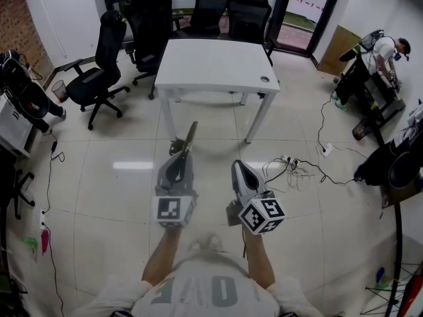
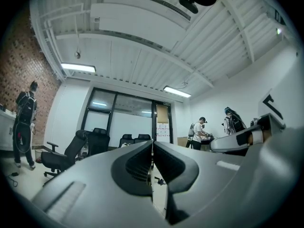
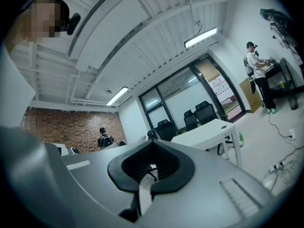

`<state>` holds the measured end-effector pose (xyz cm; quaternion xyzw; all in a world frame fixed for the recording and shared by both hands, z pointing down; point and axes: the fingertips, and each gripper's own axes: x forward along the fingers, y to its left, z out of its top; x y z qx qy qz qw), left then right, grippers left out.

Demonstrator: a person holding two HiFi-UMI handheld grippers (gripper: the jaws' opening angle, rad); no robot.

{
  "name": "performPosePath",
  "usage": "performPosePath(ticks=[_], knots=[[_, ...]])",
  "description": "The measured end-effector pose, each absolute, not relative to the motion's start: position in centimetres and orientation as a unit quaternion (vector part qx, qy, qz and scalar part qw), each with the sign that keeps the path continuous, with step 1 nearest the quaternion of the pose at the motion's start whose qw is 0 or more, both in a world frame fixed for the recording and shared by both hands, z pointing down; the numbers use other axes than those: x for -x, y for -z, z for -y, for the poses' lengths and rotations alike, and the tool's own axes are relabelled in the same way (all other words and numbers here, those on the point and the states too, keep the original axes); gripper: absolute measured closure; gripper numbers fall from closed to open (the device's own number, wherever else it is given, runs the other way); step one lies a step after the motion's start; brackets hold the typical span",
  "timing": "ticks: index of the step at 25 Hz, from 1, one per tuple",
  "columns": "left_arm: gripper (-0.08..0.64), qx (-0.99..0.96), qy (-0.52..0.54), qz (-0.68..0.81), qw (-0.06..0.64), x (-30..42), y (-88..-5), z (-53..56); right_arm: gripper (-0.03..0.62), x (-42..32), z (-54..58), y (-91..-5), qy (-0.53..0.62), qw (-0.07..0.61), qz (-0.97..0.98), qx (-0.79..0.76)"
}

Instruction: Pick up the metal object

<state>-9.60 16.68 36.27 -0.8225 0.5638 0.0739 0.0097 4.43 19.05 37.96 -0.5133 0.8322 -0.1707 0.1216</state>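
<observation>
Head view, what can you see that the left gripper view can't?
Only the head view: the marker cubes, the person's forearms, and the metal object sticking out of the shut left claw. Only the left gripper view: the white ceiling and its lit lamps. Both: black office chairs, the brick wall, and a person working at the far side.

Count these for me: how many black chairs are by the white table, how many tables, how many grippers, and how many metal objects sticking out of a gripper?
Black chairs: 4
White table: 1
Grippers: 2
Metal object: 1
Total: 8
</observation>
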Motion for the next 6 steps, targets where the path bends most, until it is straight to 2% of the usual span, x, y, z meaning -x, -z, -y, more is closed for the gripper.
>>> performPosePath(ticks=[6], knots=[[0.552,0.824,-0.062,-0.564,0.015,9.1,-36.48,-16.71,0.58,-5.09,-18.72,-38.35,0.175,0.121,-0.83,0.516]])
